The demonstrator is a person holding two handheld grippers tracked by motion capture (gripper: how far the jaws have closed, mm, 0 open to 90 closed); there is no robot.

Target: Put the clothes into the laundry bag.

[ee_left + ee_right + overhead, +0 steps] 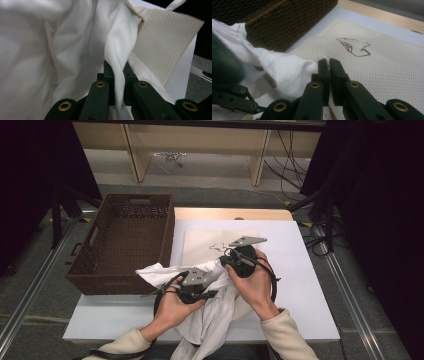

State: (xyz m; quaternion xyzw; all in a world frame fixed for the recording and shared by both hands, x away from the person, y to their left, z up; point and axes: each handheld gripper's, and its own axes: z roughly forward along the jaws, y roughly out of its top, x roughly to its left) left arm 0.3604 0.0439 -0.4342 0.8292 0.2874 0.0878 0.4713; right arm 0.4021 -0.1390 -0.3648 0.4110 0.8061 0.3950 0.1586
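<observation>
A person at a white table (pixel 310 285) works a crumpled white garment (pixel 212 317) with a gripper in each hand, a brown wicker basket (pixel 125 245) standing just to the left of the work. The left gripper (pixel 212 281) is clenched on a twisted fold of the white cloth; in the left gripper view that fold (pixel 120 60) runs as a narrow rope straight up from between the closed jaws, with a cream waffle-weave cloth (pixel 162 47) showing behind it on the right. The right gripper (pixel 223 260), just beyond and to the right of the left one, is also clamped shut; in the right gripper view (pixel 329 67) a thin edge of white fabric (pixel 287 72) appears pinched between its pads, though the view is too tight to be sure how much it holds. Ahead of it lies the cream cloth, flat, bearing a dark line drawing (pixel 354 46).

The garment bunches between the two hands and trails off the near edge of the table. Its bulk lies to the near side of both grippers, which grip close together, so the stretch of cloth between them is short. The basket sits nearer the left hand (pixel 172 307), and any lift towards it would likely lead from that side.
</observation>
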